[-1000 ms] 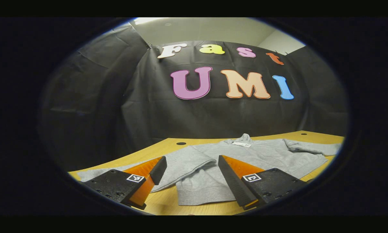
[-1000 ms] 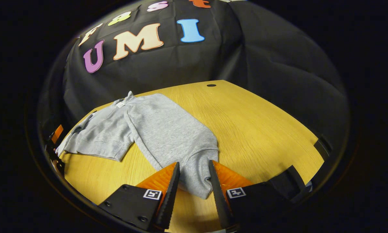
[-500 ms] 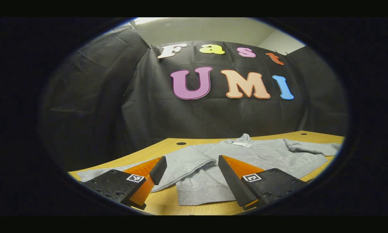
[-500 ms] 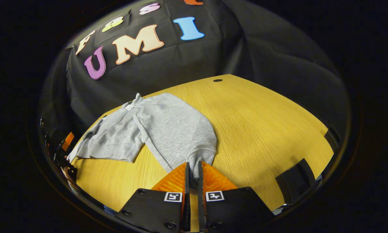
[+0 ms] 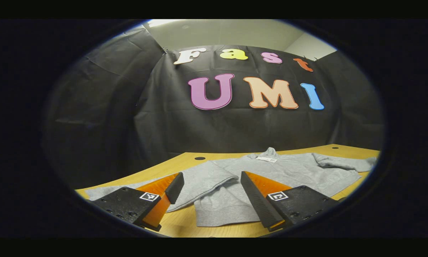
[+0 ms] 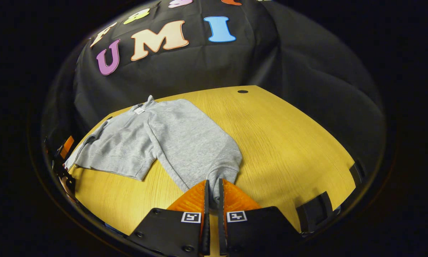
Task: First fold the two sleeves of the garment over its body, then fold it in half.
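A grey sweatshirt (image 5: 288,171) lies flat on the wooden table (image 6: 288,135), collar toward the black wall. In the left gripper view my left gripper (image 5: 210,187) hangs open just above the hem and the near sleeve (image 5: 203,176), holding nothing. The far sleeve (image 5: 342,163) stretches out to the right. In the right gripper view that sleeve (image 6: 196,142) runs toward me, and my right gripper (image 6: 212,185) is shut on its cuff (image 6: 224,173). The body (image 6: 121,146) lies to the left.
The table has a small round hole (image 6: 242,91) near its far edge and broad bare wood to the right of the sleeve. Black fittings (image 6: 313,214) sit at its near right edge. An orange finger (image 6: 66,147) of the left gripper shows at the far left.
My right gripper has closed on the sleeve cuff and shifted slightly with it. The left gripper has not moved and stays open.
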A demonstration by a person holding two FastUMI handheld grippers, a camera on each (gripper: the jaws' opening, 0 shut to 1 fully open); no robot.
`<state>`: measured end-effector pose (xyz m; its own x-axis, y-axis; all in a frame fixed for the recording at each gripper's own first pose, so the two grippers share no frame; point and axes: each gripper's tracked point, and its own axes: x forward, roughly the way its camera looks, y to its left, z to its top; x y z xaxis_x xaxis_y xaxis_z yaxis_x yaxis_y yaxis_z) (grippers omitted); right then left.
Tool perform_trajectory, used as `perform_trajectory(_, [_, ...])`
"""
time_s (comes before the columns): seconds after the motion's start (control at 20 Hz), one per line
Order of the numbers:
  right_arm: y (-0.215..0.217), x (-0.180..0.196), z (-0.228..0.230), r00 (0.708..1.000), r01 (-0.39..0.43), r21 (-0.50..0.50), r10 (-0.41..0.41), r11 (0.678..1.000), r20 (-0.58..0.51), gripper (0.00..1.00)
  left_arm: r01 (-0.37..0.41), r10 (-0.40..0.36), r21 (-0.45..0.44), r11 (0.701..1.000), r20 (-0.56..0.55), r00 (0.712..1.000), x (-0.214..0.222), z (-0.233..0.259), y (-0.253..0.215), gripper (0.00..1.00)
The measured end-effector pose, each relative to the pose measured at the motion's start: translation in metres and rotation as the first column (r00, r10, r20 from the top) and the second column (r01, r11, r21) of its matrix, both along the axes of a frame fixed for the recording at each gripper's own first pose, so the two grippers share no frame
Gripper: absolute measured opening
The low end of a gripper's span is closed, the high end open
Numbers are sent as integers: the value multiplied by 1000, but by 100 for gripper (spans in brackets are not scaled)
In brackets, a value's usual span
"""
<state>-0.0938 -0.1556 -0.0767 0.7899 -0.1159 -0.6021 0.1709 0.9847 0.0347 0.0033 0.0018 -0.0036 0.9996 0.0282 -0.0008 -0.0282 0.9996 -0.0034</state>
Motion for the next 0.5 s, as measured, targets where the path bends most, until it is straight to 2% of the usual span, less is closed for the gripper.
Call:
perform_trajectory(0.25, [31,47,55,994,-86,4,86,996,60,12,3,-3,0,1000,0,1000,0,0,0,95])
perform_trajectory(0.5, [90,112,104,966,-229,-75,236,971,108,12,5,-5,0,1000,0,1000,0,0,0,94])
